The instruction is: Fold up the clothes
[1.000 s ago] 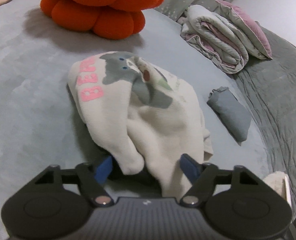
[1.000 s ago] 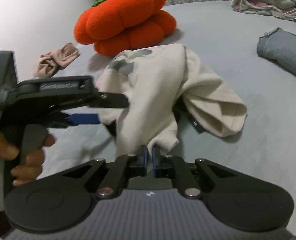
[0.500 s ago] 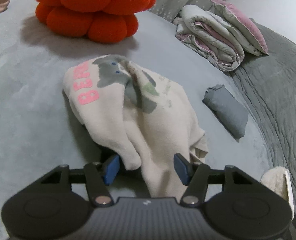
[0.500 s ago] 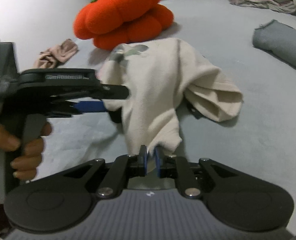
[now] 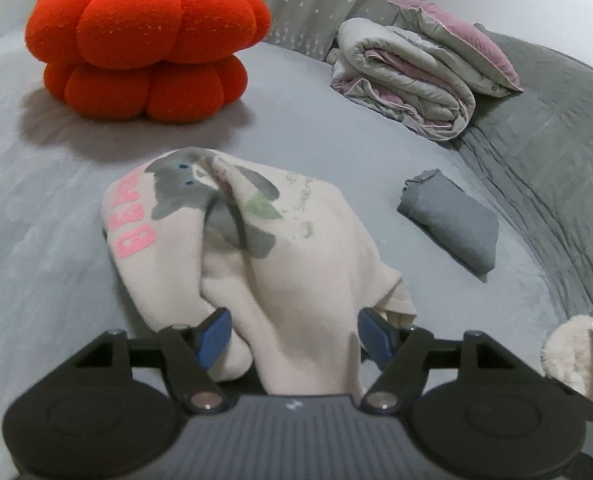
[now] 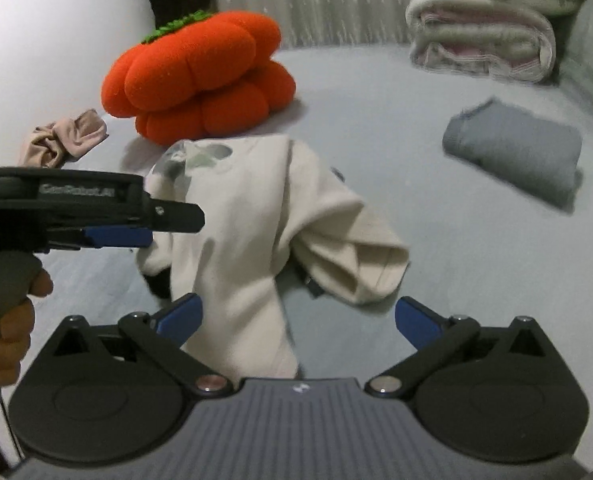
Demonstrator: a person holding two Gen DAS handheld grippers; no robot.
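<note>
A cream sweatshirt (image 5: 296, 264) with a grey cat print and pink letters lies bunched on the grey bed sheet (image 5: 36, 240). In the left wrist view my left gripper (image 5: 294, 332) straddles its near end. The jaws are opening and a thick fold of cloth lies between the blue pads, not clamped. In the right wrist view my right gripper (image 6: 298, 316) has its jaws opening wide. A hanging strip of the sweatshirt (image 6: 248, 208) droops between them, touching neither pad. The left gripper (image 6: 116, 236) shows there from the side, held by a hand (image 6: 12, 320).
An orange pumpkin cushion (image 5: 144, 40) sits behind the sweatshirt. A folded grey garment (image 5: 452, 224) lies to its right, with a rolled quilt (image 5: 408, 76) and a grey blanket (image 5: 556, 140) beyond. A beige cloth (image 6: 64, 136) lies at far left. A fluffy white item (image 5: 572, 360) is at the near right.
My right gripper, shut on the sweatshirt's near edge before, has sprung wide open and let it go. The left jaws narrowed a little, then widened again, and the left gripper drew back slightly.
</note>
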